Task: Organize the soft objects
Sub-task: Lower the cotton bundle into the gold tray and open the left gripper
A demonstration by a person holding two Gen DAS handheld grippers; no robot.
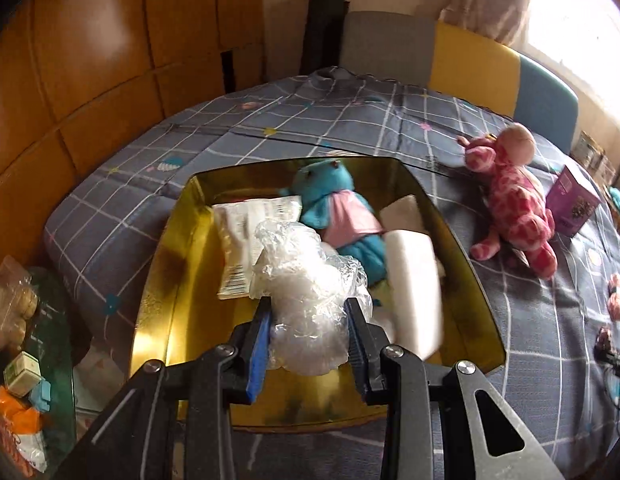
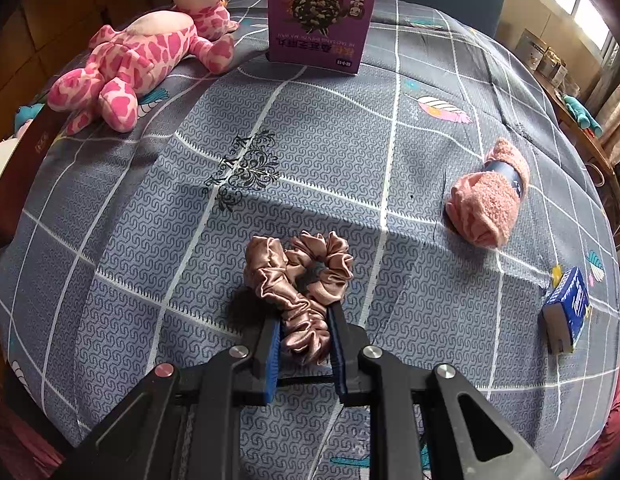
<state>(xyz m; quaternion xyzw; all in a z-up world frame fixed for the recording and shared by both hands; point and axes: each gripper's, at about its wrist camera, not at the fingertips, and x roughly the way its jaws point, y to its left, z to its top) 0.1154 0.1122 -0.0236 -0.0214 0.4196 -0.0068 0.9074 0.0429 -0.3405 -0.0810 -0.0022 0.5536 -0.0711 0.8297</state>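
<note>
My left gripper point(image 1: 308, 304) is shut on a crumpled clear plastic bag point(image 1: 306, 280), held over a gold-lined box point(image 1: 170, 280) on the bed. Inside the box lie a blue plush toy in a pink dress point(image 1: 333, 208), a white packet point(image 1: 250, 232) and white foam blocks point(image 1: 413, 280). In the right wrist view my right gripper point(image 2: 304, 316) is shut on a pink satin scrunchie point(image 2: 298, 276) that rests on the grey checked bedspread point(image 2: 329, 140). A pink spotted plush giraffe point(image 2: 138, 64) point(image 1: 513, 196) lies at the upper left, beside the box.
A purple carton point(image 2: 321, 16) point(image 1: 573, 200) stands behind the giraffe. A rolled pink towel point(image 2: 489, 196) and a blue tissue pack point(image 2: 569, 308) lie at the right. A side table with jars and packets point(image 1: 22, 340) is left of the bed, by wooden cabinets point(image 1: 90, 60).
</note>
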